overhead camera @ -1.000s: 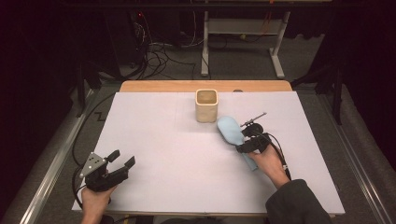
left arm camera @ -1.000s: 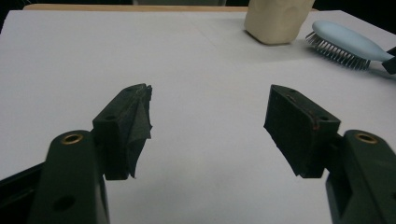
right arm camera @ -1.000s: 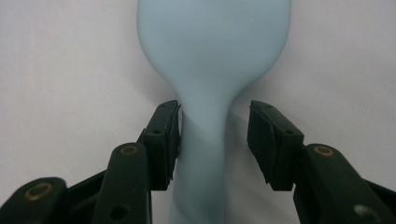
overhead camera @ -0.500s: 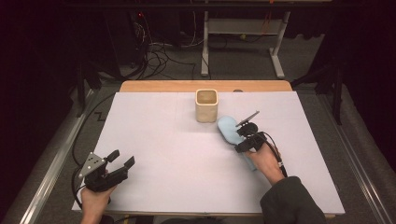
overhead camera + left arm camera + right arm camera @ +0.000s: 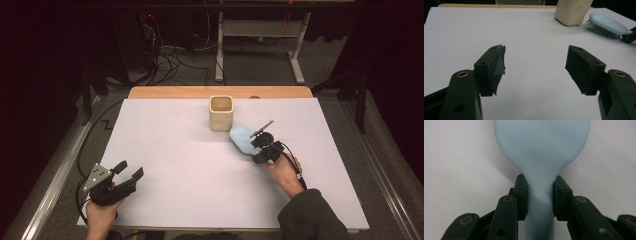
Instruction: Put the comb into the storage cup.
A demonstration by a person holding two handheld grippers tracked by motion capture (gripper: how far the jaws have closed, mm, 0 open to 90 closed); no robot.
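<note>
Between the jaws of my right gripper I have the neck of the hairbrush. The jaws have just been closing, and now the pads touch the handle on both sides. I judge the brush light and stiff, made of smooth plastic, so it may slip or turn in the grip; the narrow neck just behind the head seems the best place to hold. It is pale blue with an oval head, and it lies with the bristles down on the white table, just beside the beige cup. My left gripper rests at the near left corner, jaws apart and nothing between them.
</note>
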